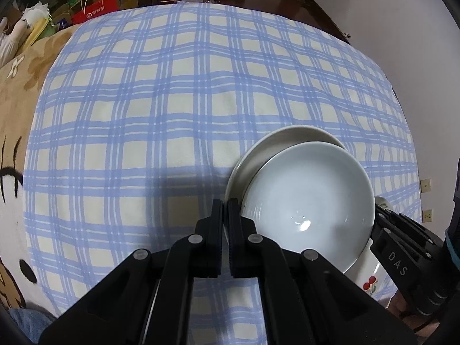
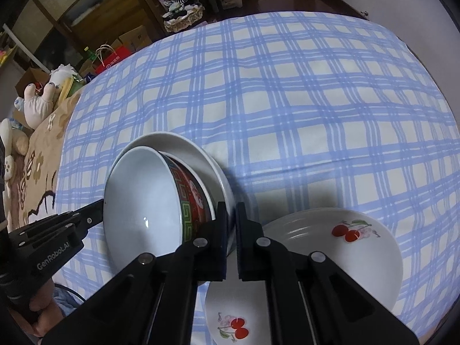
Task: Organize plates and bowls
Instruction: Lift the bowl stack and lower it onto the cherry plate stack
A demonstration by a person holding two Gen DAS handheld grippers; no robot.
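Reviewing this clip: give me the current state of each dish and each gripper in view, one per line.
Left gripper: shut on the rim of the white plate.
Right gripper: shut on the opposite rim of the white plate.
White plate: tilted, held from both sides.
Red patterned bowl: tilted, nested in the white plate, empty.
Cherry plates: stacked, lying on the checked cloth, empty.
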